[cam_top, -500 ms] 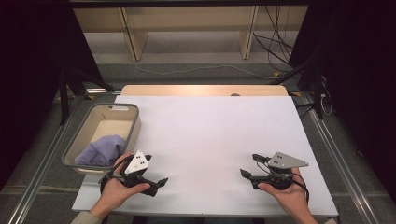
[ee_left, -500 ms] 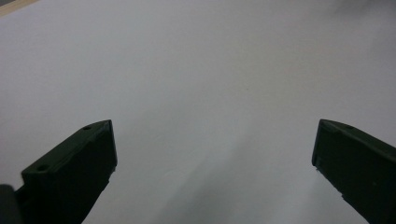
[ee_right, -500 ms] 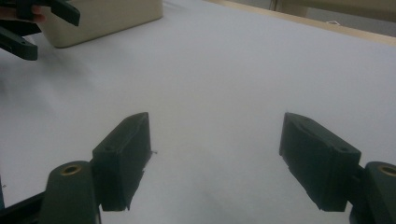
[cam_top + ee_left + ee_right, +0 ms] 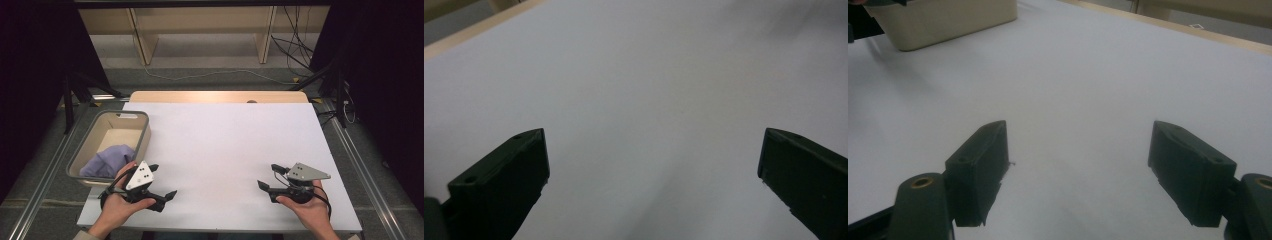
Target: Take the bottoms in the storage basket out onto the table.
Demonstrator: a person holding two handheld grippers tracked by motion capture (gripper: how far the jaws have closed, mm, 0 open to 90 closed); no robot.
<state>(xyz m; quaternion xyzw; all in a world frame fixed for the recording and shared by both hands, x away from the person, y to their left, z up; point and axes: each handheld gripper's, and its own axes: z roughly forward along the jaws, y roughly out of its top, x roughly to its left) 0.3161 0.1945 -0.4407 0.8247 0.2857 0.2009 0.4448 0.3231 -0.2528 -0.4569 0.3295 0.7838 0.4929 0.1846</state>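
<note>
Near the front-left corner of the white-topped desk [image 4: 225, 145], the left gripper [image 4: 162, 181], a black two-jaw tool with a grey three-cornered plate on top, sits in the person's left hand [image 4: 117, 207]. Its jaws are spread wide with nothing between them; in the left gripper view the two black pads frame bare white surface. Just beside that hand, at the desk's left edge, stands a beige rectangular plastic bin with a grey rim [image 4: 142, 132]. Inside the bin, bunched toward its near end, lies a crumpled lavender cloth [image 4: 107, 161]. The left gripper is close to the bin's near right corner but whether it touches the rim cannot be told.

Toward the front-right corner of the desk, the right gripper [image 4: 267, 176], of the same black make with its own grey plate, rests in the person's right hand [image 4: 310, 210]. Its jaws also stand wide apart and empty, pointing leftward across the desk. In the right gripper view the bin's beige wall [image 4: 948, 20] shows far off at the upper left, well apart from the jaws. A strip of bare wood runs along the desk's far edge.
</note>
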